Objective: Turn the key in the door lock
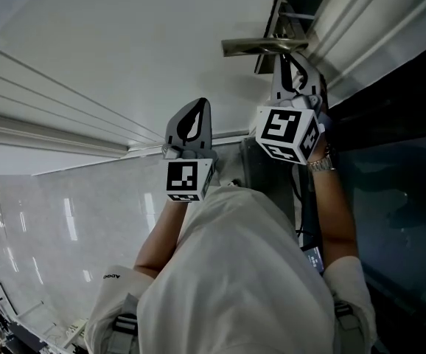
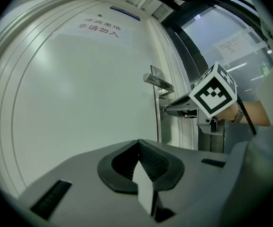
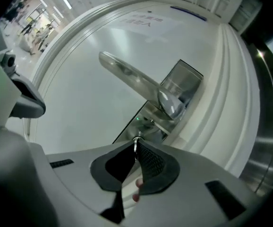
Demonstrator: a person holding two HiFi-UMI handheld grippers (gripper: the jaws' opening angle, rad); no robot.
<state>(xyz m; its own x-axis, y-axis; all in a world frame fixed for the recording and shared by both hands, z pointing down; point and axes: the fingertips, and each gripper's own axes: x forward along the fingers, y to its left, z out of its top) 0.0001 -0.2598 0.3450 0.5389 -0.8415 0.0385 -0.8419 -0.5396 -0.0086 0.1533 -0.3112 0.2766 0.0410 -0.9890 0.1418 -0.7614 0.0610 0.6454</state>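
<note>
Clamping the key point(image 3: 136, 146) in the lock point(image 3: 143, 126), right gripper point(image 3: 137, 141) next needs a steady roll; left gripper point(image 2: 139, 144) idles closed.

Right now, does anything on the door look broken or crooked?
Nothing stands out. The door handle sits level on its plate, the white door looks smooth, and the right gripper is shut on the key just below the handle.

Your left gripper point(image 2: 138, 145) points level, jaws together, empty. Your right gripper point(image 3: 136, 150), ahead of it, is rolled sideways, jaws pinched on key point(image 3: 135, 144).
</note>
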